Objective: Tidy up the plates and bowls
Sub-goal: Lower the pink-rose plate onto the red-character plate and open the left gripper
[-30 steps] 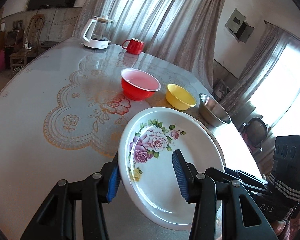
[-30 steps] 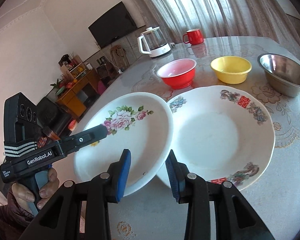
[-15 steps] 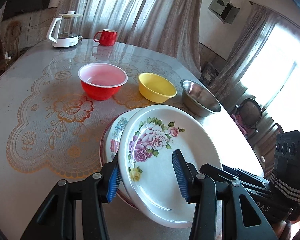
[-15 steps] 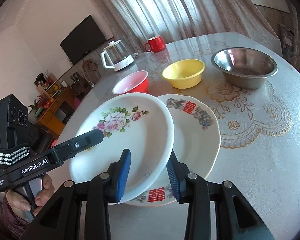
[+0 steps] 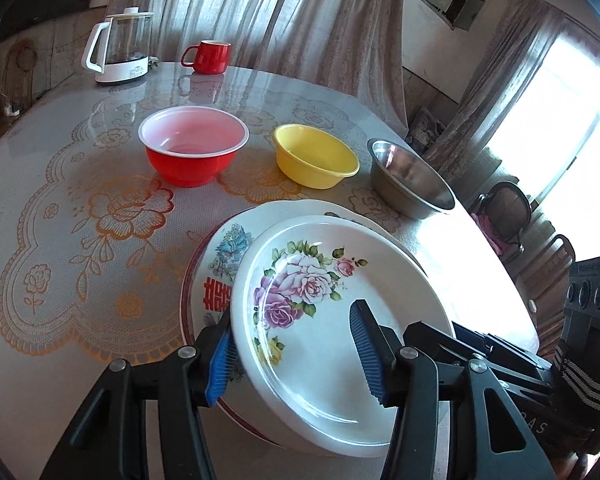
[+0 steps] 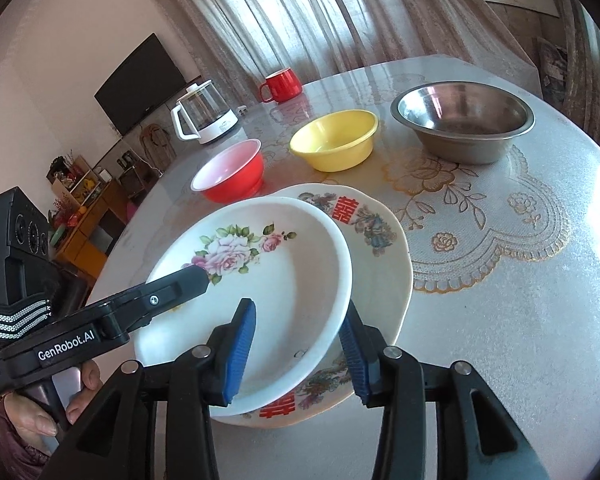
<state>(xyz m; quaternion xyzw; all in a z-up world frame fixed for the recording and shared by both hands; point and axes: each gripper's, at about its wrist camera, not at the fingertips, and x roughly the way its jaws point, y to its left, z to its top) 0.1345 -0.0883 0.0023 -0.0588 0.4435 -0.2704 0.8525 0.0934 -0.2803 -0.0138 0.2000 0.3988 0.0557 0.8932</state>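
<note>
A white plate with pink roses [image 5: 324,320] [image 6: 260,280] rests tilted on top of a larger white plate with red characters [image 5: 216,276] [image 6: 376,232] on the table. My left gripper [image 5: 296,356] straddles the rose plate's left rim, one finger under it and one over it. My right gripper [image 6: 296,348] straddles its right rim the same way. Both sets of jaws stand wide, with a gap between pads and plate. Behind stand a red bowl [image 5: 194,148] [image 6: 230,174], a yellow bowl [image 5: 316,156] [image 6: 334,140] and a steel bowl [image 5: 410,180] [image 6: 462,120].
A glass kettle [image 5: 120,46] [image 6: 204,118] and a red mug [image 5: 210,56] [image 6: 282,85] stand at the table's far side. The round table has a lace-pattern cover [image 5: 80,220]. Chairs [image 5: 508,216] stand beyond its right edge. A sideboard [image 6: 80,208] stands left.
The rose plate has moved over and down onto the character plate, from beside it to lying on it. Both grippers travelled with it and their jaws have widened.
</note>
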